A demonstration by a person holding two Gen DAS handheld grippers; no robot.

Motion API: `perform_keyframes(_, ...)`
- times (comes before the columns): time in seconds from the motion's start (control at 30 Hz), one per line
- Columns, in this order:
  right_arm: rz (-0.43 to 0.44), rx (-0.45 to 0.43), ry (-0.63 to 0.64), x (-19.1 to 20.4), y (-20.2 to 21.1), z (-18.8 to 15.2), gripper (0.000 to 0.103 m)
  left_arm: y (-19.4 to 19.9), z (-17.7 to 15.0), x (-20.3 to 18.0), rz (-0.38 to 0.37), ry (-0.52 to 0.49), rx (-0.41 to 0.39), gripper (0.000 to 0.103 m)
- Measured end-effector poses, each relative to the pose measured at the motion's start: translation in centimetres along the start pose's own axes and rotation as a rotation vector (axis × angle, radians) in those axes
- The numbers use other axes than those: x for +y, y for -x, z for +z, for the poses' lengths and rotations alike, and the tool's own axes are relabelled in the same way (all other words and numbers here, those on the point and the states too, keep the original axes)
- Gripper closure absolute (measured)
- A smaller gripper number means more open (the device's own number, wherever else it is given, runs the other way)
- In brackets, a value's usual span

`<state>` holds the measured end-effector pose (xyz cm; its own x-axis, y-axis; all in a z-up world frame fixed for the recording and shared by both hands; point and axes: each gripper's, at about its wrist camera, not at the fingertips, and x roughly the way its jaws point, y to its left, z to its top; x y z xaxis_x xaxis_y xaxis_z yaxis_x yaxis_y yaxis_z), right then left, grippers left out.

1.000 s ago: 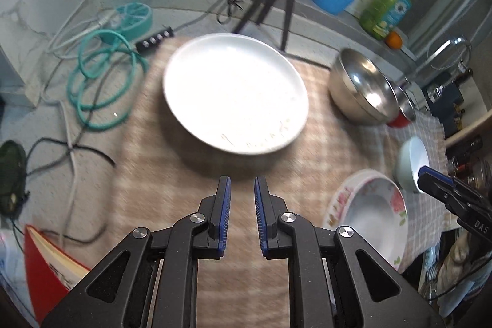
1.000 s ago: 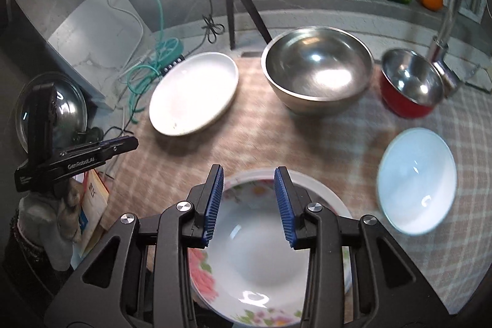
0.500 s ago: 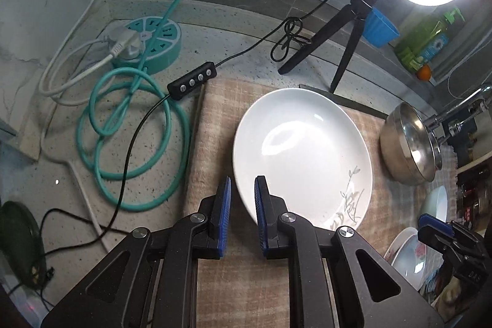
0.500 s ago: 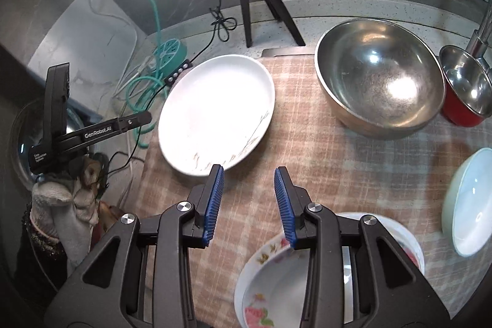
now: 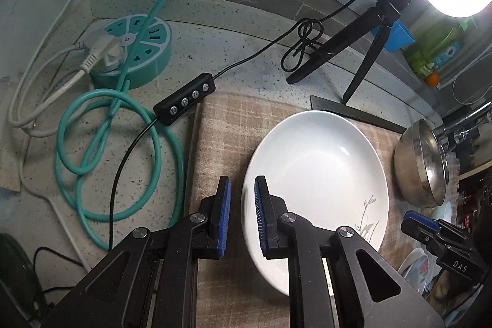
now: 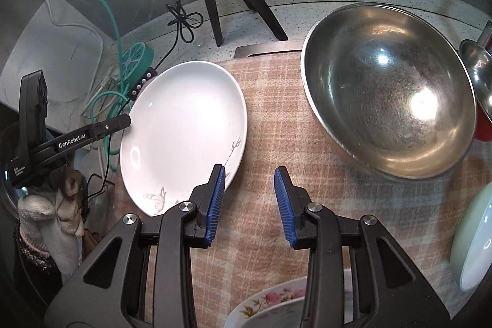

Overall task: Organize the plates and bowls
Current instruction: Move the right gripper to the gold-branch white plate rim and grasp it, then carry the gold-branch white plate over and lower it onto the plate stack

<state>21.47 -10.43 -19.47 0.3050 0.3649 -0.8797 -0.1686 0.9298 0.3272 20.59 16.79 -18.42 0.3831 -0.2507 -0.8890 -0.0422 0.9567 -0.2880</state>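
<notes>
You have a white plate [image 6: 181,125] with a thin grey leaf sprig near its rim, lying on a beige and pink checked cloth [image 6: 270,119] over the grey speckled tabletop [image 5: 246,51]. Beside it sit a plain silver steel bowl [image 6: 387,88] and a white bowl with pink flowers [image 6: 270,306]. Your grippers are black with blue ribbed pads [image 5: 226,214], and a teal cable [image 5: 92,143] coils by a teal socket hub [image 5: 138,48].

White plate [image 6: 181,125]: glossy glazed ceramic, smooth. Big bowl [image 6: 390,88], far right: brushed steel w/ fine scuffs, shiny. Checked mat [image 6: 276,143]: woven cloth, matt, coarse. Countertop [image 5: 246,51]: speckled stone, smooth. Gripper pads [image 6: 216,202]: ribbed blue rubber.
</notes>
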Motion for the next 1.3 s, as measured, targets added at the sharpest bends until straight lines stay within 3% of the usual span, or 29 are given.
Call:
perform_keyframes(0.13, 0.015, 0.013, -0.012, -0.3, -0.8, 0.5, 0.068, -0.4, 0.1, -0.1, -0.002, -0.004, 0.009, 0.089)
perform_keyframes(0.6, 0.002, 0.059, -0.001, 0.8, -3.5, 1.6, 0.086, -1.6, 0.4, -0.5, 0.006, -0.016, 0.025, 0.093)
perform_keyframes(0.67, 0.011, 0.066, -0.002, 0.9, -3.8, 1.7, 0.093, -2.0, 0.5, -0.7, 0.003, -0.023, 0.031, 0.093)
perform_keyframes(1.3, 0.032, 0.111, 0.004, 1.6, -2.4, 0.5, 0.094, -0.7, -1.2, -0.6, -0.010, 0.040, 0.009, 0.093)
